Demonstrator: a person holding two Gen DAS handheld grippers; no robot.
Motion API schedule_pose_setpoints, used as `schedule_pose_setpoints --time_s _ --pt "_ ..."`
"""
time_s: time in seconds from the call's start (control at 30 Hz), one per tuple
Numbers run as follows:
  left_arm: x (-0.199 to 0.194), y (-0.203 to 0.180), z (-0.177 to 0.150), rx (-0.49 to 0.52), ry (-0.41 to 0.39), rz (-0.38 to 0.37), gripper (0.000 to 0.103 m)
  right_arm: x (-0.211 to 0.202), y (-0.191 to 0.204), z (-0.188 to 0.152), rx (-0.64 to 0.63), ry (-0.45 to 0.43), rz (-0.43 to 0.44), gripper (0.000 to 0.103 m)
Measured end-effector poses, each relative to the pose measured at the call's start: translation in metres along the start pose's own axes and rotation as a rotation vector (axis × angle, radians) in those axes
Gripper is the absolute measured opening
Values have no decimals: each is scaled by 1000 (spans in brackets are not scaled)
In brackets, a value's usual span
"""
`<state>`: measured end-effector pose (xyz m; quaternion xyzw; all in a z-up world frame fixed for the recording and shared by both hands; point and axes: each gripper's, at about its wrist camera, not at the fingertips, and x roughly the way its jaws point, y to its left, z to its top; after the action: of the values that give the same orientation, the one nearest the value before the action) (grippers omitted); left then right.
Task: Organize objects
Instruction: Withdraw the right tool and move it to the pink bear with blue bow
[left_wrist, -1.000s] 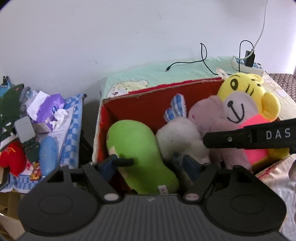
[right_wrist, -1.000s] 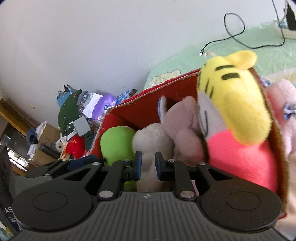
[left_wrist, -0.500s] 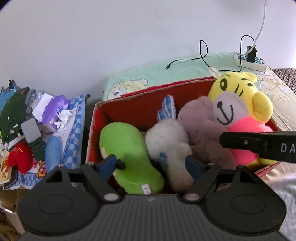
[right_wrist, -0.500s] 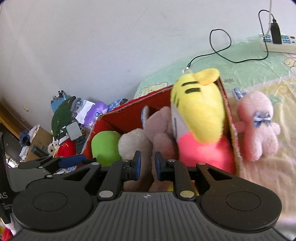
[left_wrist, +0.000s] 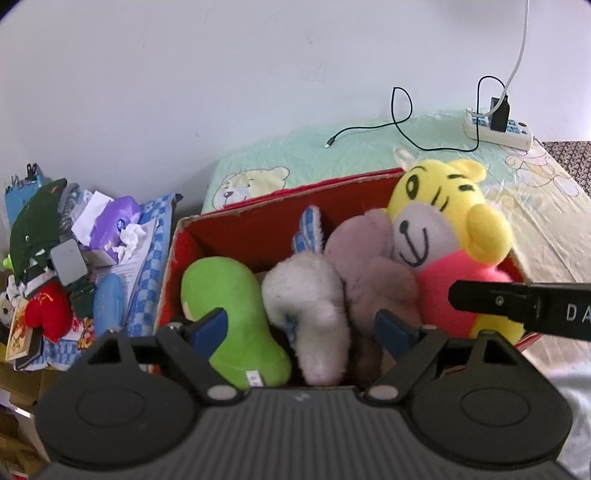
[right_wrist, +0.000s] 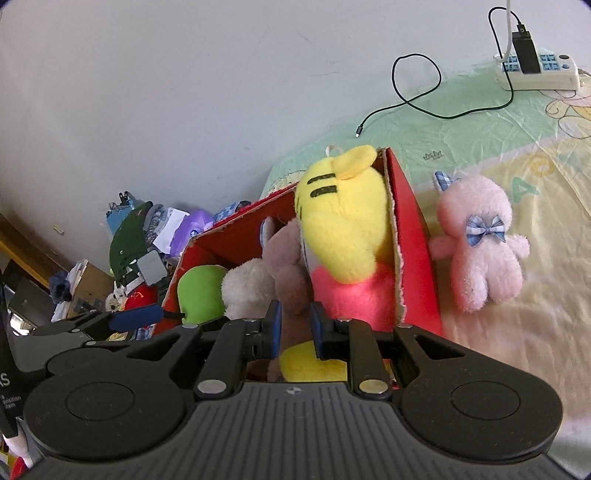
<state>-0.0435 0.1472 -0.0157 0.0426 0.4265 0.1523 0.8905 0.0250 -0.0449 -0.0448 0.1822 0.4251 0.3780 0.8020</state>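
A red cardboard box (left_wrist: 258, 229) stands on a bed (right_wrist: 480, 122) covered with a pale green and yellow sheet, and four soft toys fill it side by side: a green toy (left_wrist: 229, 295) at the left end, then a white toy (left_wrist: 310, 295), a mauve toy (left_wrist: 369, 266), and a yellow tiger toy (left_wrist: 443, 221) with a pink body at the right end. The left gripper (left_wrist: 301, 328) is in front of the near side of the box with its fingers (left_wrist: 207, 328) wide apart and nothing between them; the green toy lies just beyond the left finger, the white toy sits in the middle of the gap, and the mauve toy is behind the right finger. The right gripper (right_wrist: 295, 326) is at the right part of the box, its fingers (right_wrist: 275, 325) close together with only a narrow gap, and they hold nothing; the pink body of the tiger is just beyond the right finger, and the mauve toy is just beyond the left one. Outside the box, a pink bunny toy (right_wrist: 478, 240) with a blue checked bow lies on the sheet just beside the right wall of the box. Farther back on the bed there is a white power strip (right_wrist: 535, 70) with a black cable (right_wrist: 417, 85). To the left of the box is a pile of clutter (left_wrist: 66, 266).
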Motion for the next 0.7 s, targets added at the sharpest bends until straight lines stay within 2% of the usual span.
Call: schedule_pose_setpoints --time_s 0.4,0.7 --pt "-17 -31 8 -31 -1 -11 89 -28 -20 9 6 -5 36 20" --pt "-30 -61 18 -37 -24 -46 89 -50 -46 15 36 -27 20 20"
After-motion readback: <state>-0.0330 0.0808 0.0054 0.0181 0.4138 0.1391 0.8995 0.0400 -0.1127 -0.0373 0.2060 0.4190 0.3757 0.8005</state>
